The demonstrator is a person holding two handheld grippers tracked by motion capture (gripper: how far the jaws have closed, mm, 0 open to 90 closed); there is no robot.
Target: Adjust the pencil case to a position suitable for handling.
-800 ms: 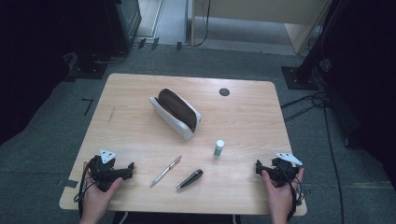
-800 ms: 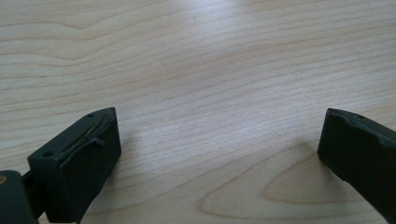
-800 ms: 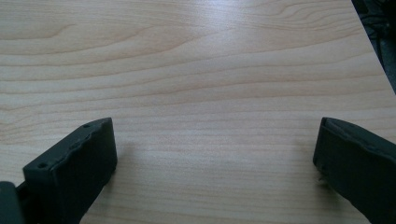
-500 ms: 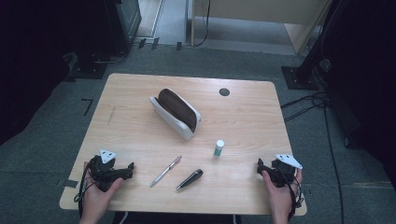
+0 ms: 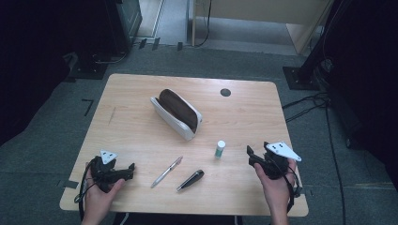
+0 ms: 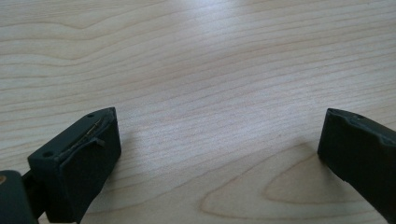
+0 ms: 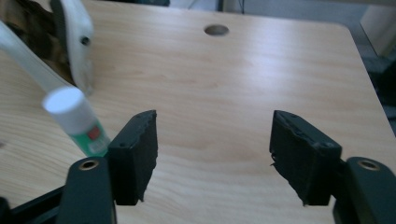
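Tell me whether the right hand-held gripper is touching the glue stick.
Apart. In the high view, bare table separates the right hand-held gripper from the glue stick; its jaws stand open and empty.

The pale wooden table has a smooth, faintly sheeny top with clear grain lines; the open white pencil case near its middle looks like smooth plastic or coated cloth with a dark brown matt lining; the small white-capped green glue stick is glossy plastic; toward the near edge, the slim silver pen gleams like metal; the black marker shines slightly; the right gripper has matt black, rough-edged pads.
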